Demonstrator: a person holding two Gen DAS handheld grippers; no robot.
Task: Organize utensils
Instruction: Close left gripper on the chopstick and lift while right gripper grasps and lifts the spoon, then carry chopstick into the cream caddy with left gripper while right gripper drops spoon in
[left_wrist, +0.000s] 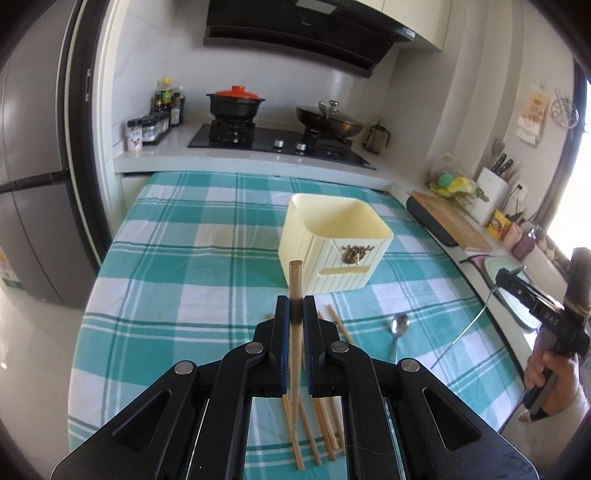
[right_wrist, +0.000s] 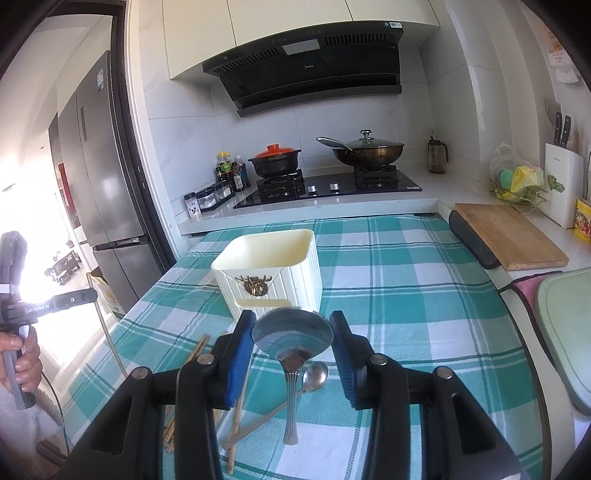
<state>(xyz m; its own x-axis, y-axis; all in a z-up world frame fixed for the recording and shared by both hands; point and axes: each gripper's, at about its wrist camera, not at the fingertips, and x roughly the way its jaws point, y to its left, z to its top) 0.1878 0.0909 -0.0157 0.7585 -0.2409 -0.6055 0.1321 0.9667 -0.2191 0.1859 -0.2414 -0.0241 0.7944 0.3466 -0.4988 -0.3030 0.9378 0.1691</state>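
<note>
The room was a kitchen with white tile walls (right_wrist: 369, 118). A table (right_wrist: 424, 280) with a green and white checked cloth stood by a white counter (right_wrist: 332, 205). A black stove (right_wrist: 332, 186) held two pots under a black hood (right_wrist: 314, 66). A big gray fridge (right_wrist: 99, 166) stood at the left. Bright light came in from the side.

The left gripper (left_wrist: 295, 310) points down and forward with its blue-padded jaws clamped nearly together on a thin stick (its top poking up above them), while the right gripper (right_wrist: 293, 332), likewise tilted downward, pinches a broad spoon bowl between half-spread jaws.
</note>
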